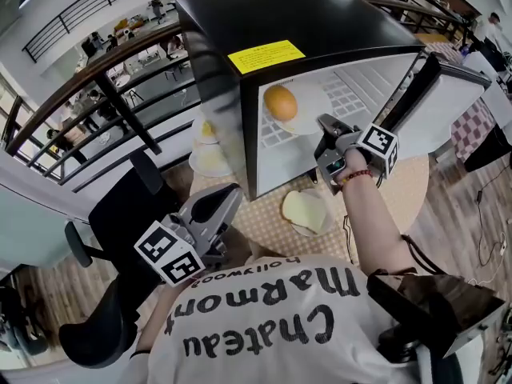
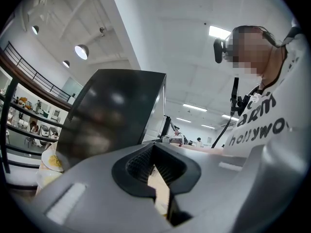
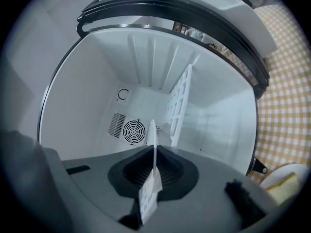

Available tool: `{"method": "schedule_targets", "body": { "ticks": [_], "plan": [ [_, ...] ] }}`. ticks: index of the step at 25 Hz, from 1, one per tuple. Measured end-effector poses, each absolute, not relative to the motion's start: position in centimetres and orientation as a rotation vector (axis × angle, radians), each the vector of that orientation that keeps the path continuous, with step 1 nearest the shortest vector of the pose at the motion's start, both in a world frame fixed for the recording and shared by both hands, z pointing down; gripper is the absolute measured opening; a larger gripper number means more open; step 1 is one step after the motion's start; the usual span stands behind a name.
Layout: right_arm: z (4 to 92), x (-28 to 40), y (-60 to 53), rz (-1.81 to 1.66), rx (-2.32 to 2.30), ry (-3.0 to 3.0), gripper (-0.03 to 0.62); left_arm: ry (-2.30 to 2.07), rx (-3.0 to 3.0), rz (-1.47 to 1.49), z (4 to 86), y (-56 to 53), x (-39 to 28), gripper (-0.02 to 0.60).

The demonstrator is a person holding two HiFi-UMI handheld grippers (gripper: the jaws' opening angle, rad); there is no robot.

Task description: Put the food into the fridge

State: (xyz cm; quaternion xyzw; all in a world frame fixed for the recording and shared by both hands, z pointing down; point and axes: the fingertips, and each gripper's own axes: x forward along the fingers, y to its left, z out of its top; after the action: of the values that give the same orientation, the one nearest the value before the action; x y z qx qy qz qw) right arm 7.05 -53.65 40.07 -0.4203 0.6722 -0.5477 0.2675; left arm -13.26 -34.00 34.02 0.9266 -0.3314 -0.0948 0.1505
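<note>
The black mini fridge (image 1: 264, 22) stands open on the checkered table, its white inside (image 3: 146, 72) filling the right gripper view. A round orange-brown piece of food (image 1: 280, 102) lies on a white plate (image 1: 310, 112) that is inside the fridge. My right gripper (image 1: 326, 130) is shut on that plate's rim, and the thin white rim (image 3: 152, 137) shows edge-on between the right gripper's (image 3: 153, 154) jaws. A second plate with a slice of bread (image 1: 305, 211) sits on the table before the fridge. My left gripper (image 1: 214, 208) hangs shut and empty, low at the left near the person's chest.
The fridge door (image 1: 460, 102) stands open to the right. A wire shelf (image 3: 178, 106) and a fan vent (image 3: 133, 130) are inside. Another plate with yellowish food (image 1: 210, 152) sits left of the fridge. A black chair (image 1: 120, 214) stands at the table's left.
</note>
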Motion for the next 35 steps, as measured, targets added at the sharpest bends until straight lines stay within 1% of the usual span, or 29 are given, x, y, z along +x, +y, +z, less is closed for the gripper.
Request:
{"method": "schedule_targets", "body": {
  "ticks": [9,16,23,27,35],
  "plan": [
    [39.8,7.4,-54.2,-1.413,-1.34,1.852,0.026,-0.963,2.656,-0.281,34.1,-34.0,-13.9,0.008],
    [39.6,7.4,-54.2,-1.39,-1.417,1.86,0.028,-0.972,2.639,-0.288,34.3,-33.6,-14.3,0.008],
    [39.3,7.3,-54.2,-1.321,-1.558,1.958,0.065,-0.975,2.637,-0.3,34.1,-33.4,-14.6,0.008],
    [39.3,7.2,-53.9,-1.297,-1.621,1.973,0.098,-0.976,2.639,-0.301,34.1,-33.4,-14.7,0.008],
    [39.3,7.0,-53.6,-1.331,-1.711,1.939,0.12,-0.978,2.643,-0.304,34.0,-33.5,-14.8,0.008]
  ]
}}
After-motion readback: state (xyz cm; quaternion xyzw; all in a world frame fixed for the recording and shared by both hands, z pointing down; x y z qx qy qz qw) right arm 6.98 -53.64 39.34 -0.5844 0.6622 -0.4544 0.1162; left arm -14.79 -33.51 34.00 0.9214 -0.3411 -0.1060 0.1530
